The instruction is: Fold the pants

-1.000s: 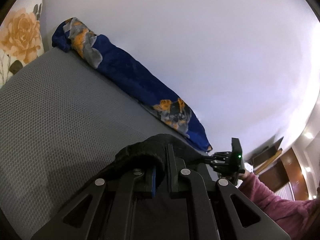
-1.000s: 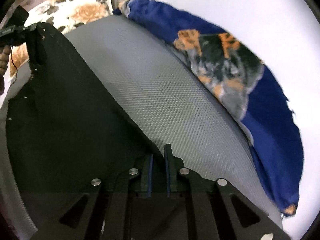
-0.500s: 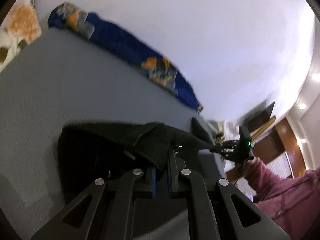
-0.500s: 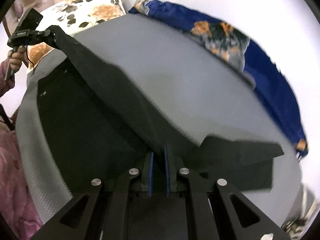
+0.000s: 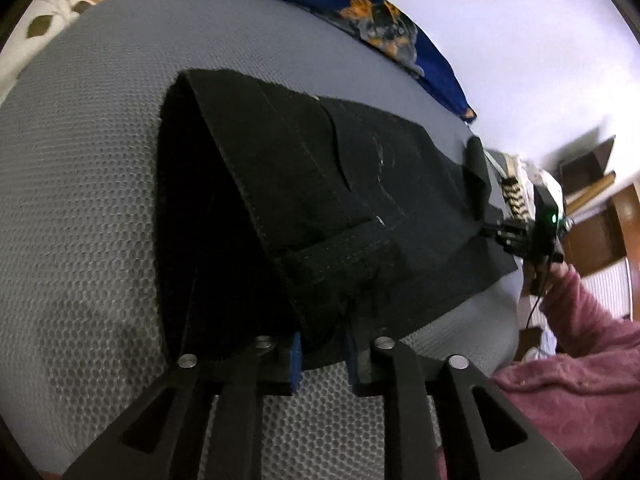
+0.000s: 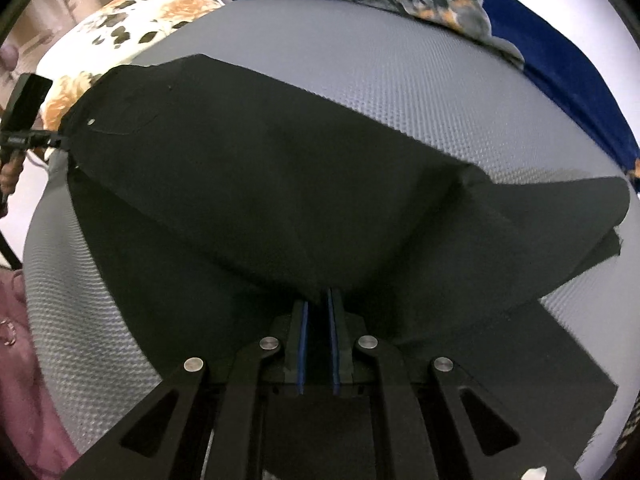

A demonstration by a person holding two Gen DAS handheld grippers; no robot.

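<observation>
On a bed topped with a grey mesh mattress (image 5: pixel 88 184), black pants (image 5: pixel 320 184) lie doubled over, the waistband end draped toward the near edge. Much stays out of sight: the layer beneath the fold is lost in shadow, the pant legs run out of the right wrist view at lower right, and dark cloth blurs into dark cloth so that seams are hard to trace. Left gripper (image 5: pixel 322 354) has its blue-padded fingers (image 5: pixel 295 364) parting, the jaws opening with the waistband edge between them but no longer pressed. Right gripper (image 6: pixel 318 340) keeps its fingers pressed together, pinching a ridge of the pants. A blue floral blanket (image 6: pixel 560 48) lines the far side of the bed against a white wall, and a floral pillow (image 6: pixel 132 16) sits at far left. A pink fleece sleeve (image 5: pixel 580 360) shows at near right in the left wrist view. Compared with a second earlier, the pants, then lifted taut above the mattress, now rest on it, and the left fingers, then clamped, have begun to spread.
</observation>
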